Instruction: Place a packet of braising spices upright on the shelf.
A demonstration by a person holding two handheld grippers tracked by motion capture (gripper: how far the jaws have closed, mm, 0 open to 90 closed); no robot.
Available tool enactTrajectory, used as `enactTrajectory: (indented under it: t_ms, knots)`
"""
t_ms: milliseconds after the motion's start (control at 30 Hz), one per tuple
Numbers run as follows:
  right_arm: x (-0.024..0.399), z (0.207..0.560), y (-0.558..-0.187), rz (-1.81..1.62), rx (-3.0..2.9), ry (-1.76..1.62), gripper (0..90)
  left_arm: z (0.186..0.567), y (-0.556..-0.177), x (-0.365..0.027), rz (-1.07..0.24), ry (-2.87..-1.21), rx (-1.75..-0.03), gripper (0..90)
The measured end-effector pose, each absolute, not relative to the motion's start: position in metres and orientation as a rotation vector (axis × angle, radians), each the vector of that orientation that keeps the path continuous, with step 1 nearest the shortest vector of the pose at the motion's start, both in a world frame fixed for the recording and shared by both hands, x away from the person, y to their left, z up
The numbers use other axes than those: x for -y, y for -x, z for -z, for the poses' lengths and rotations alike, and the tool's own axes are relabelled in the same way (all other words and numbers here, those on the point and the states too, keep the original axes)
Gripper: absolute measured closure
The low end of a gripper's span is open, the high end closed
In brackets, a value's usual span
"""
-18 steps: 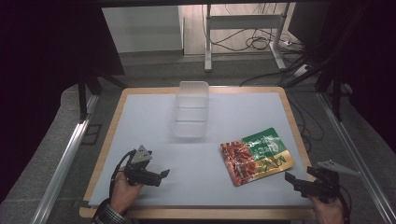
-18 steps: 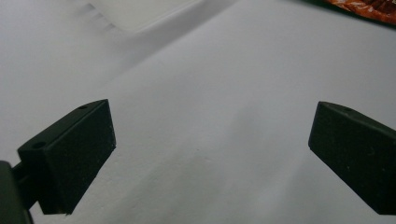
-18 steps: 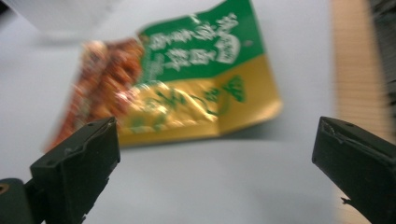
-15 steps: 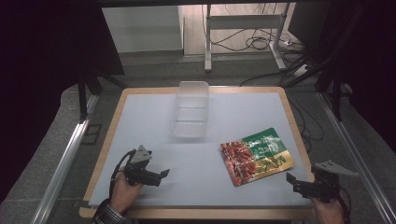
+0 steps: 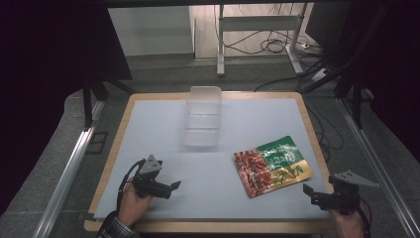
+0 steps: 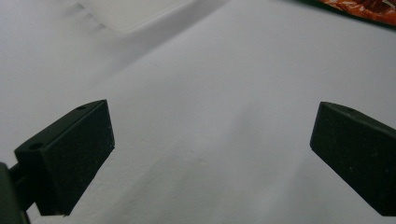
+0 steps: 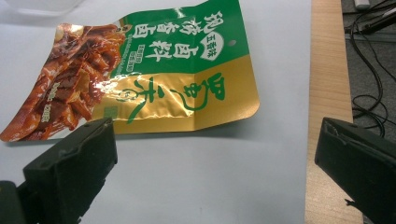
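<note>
Near counter (image 5: 148,124) edge, my right gripper (image 5: 317,194), fingers wide apart and empty, may just skid the flat glossy green-gold-red snack pouch (image 5: 271,165) away.

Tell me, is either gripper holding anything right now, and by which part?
Nothing is held. The left gripper and the right gripper are both open over the table, and the food pouch lies flat, untouched.

Glossy foil-like pouch (image 7: 140,79); clear, probably plastic container (image 5: 202,116); wooden table rim (image 7: 327,70).
</note>
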State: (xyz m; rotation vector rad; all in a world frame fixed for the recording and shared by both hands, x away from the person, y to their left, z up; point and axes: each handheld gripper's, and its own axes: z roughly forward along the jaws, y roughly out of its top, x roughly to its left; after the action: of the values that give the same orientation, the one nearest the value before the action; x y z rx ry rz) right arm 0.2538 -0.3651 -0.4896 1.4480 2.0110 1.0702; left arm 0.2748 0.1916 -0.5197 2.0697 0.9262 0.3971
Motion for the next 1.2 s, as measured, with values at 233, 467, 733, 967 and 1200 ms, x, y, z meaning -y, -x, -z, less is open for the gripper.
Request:
enactTrajectory:
  t_ms: [233,467,733,967,1200]
  knots:
    - [0.362,0.49,-0.253,-1.061,-2.02,-1.428,0.0,0.52,-0.274,-0.19,-0.417,-2.084,-0.9,0.0]
    - [0.362,0.491,-0.258,-1.084,-2.012,-1.416,0.0,0.517,-0.271,-0.187,-0.423,-2.057,-0.866,0.0]
    - [0.36,0.488,-0.267,-1.089,-1.998,-1.389,0.0,0.518,-0.273,-0.189,-0.417,-2.057,-0.871,0.0]
    - [0.353,0.49,-0.274,-1.124,-2.051,-1.32,0.0,0.521,-0.274,-0.19,-0.449,-2.075,-0.872,0.0]
    - [0.353,0.493,-0.285,-1.125,-2.041,-1.297,0.0,0.52,-0.274,-0.193,-0.456,-2.014,-0.834,0.0]
